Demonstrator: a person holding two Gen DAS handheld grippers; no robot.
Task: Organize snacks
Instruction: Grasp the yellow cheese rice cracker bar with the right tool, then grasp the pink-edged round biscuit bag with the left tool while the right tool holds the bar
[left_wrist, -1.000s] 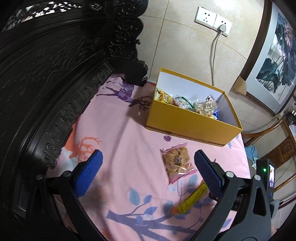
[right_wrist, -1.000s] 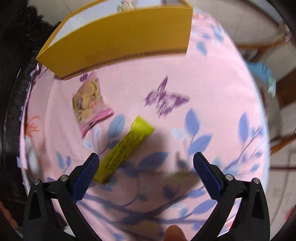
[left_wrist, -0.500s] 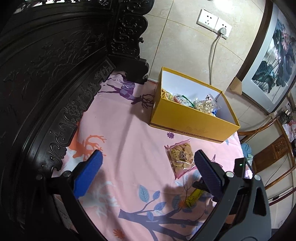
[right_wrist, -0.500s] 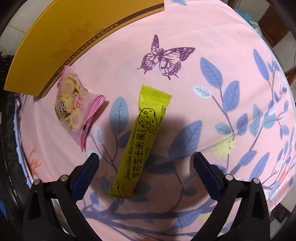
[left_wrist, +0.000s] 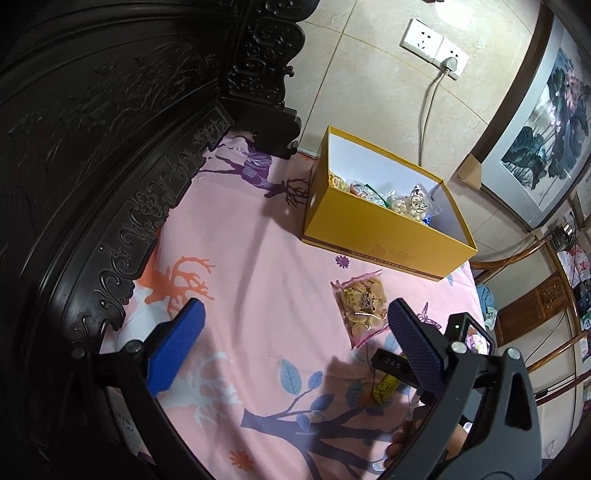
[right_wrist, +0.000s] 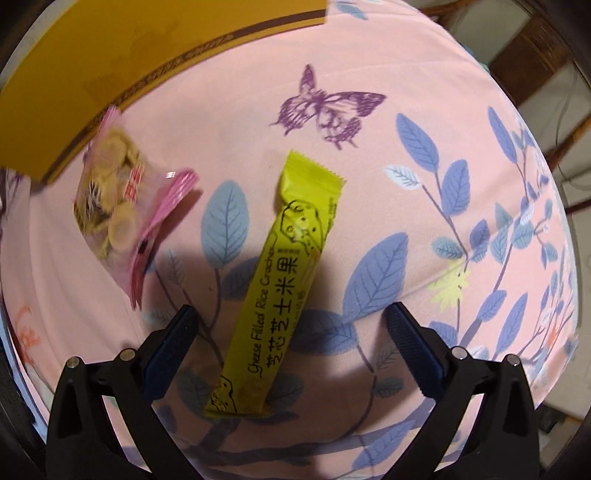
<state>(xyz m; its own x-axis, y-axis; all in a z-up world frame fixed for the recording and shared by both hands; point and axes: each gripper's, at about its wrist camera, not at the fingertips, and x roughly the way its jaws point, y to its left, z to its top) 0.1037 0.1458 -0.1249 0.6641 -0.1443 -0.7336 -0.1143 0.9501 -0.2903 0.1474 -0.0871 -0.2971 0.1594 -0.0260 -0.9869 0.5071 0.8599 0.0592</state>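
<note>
Clearly the step in hand was picking up the long yellow-green foil cracker bar (right_wrist: 280, 280), which lay flat on the pink leaf-printed cloth (right_wrist: 424, 92) between the wide-spread jaws of the right gripper (right_wrist: 291, 325), not yet touched. The left gripper (left_wrist: 295, 321) hung empty, jaws apart, away from the snacks. A clear pink-edged bag of round biscuits (left_wrist: 364, 308) lay just before the yellow cardboard box (left_wrist: 384, 236). Next, I judged, the right jaws needed to drop and pinch across the bar's width.
</note>
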